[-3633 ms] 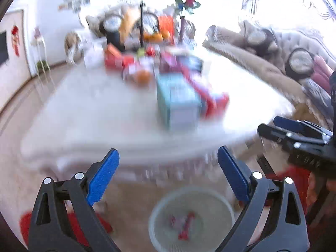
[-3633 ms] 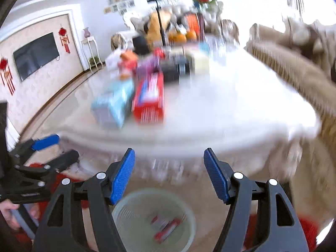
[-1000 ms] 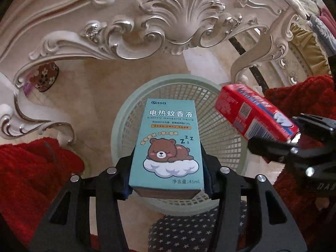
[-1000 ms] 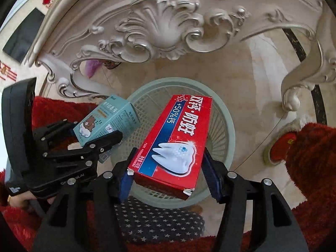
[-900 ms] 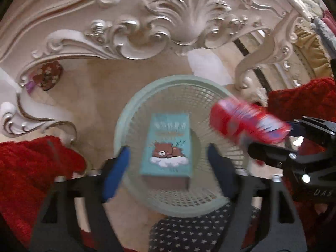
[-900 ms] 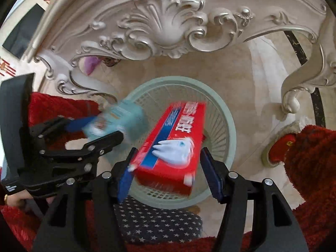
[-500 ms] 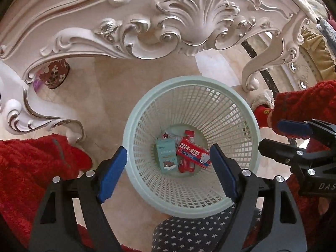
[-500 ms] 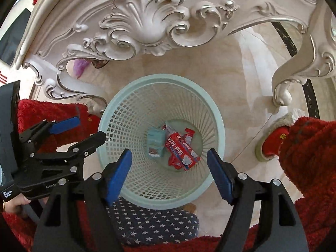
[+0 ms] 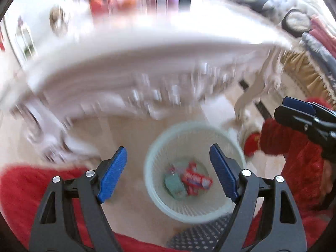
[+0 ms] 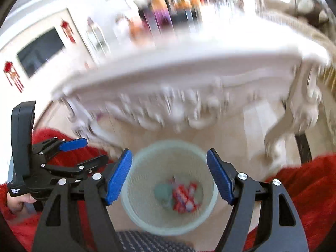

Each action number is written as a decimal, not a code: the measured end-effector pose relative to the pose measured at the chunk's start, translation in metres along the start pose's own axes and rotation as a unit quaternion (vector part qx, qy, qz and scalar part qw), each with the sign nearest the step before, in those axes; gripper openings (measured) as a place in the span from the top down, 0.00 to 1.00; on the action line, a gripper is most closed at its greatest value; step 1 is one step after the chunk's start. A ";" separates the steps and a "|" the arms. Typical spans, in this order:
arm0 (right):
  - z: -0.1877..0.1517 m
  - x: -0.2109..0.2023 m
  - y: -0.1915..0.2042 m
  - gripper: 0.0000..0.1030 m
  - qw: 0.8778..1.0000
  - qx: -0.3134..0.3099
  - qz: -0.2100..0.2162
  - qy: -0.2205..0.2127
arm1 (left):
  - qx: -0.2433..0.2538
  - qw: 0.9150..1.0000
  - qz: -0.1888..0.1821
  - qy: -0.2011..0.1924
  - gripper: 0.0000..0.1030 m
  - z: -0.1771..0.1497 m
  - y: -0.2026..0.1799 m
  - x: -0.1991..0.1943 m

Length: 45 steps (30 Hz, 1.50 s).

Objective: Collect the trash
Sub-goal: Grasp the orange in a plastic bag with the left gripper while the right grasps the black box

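Trash lies at the bottom of the basket [image 9: 195, 208]: a teal box [image 9: 175, 185] and, just beside it, a red box [image 9: 196, 180], with some smaller red pieces too blurred to name. They sit there because that is where the task wants them, and the basket's tall mesh wall keeps them from spilling.

The basket stands on the floor below the carved edge of the bench [image 9: 147, 63], near enough that things can be lifted off the top and dropped straight in.

The left gripper [image 9: 168, 174] is above the basket with its blue pads [image 9: 112, 174] wide apart and nothing between them. The right gripper [image 10: 169, 175] is the same: pads spread, empty, basket framed in the gap. Each shows at the edge of the other's view, so the two are side by side over the basket.

Blur smears both views. More clutter shows at the far side of the bench top, so the collecting is likely not finished; the next reach is probably up there.
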State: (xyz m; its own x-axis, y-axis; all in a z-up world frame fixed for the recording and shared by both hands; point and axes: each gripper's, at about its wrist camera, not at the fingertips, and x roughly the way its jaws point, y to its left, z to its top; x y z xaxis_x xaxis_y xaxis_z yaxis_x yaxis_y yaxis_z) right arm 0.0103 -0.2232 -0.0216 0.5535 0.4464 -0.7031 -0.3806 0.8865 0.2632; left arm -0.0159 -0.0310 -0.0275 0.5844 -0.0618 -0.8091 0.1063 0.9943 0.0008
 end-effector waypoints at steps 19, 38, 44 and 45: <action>0.228 0.086 -0.013 0.32 0.992 -0.114 -0.031 -0.046 | -0.142 0.987 0.027 -0.073 0.23 0.238 0.102 0.070; 0.269 0.149 -0.012 0.37 0.993 -0.114 -0.022 0.010 | -0.095 0.994 0.037 -0.024 0.29 0.269 0.102 0.123; 0.262 0.146 -0.014 0.62 0.996 -0.088 0.002 0.020 | -0.078 0.997 0.023 -0.016 0.55 0.260 0.104 0.120; 0.259 0.141 -0.014 0.62 0.996 -0.085 0.004 0.014 | -0.081 0.996 0.024 -0.019 0.55 0.257 0.105 0.118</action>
State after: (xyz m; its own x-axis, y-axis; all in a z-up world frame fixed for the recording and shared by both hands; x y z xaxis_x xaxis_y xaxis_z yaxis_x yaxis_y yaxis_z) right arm 0.2851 -0.1411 0.0469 0.5294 0.4483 -0.7203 -0.5066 0.8480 0.1554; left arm 0.2709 0.0443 0.0285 0.6161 -0.0150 -0.7875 -0.0508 0.9970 -0.0587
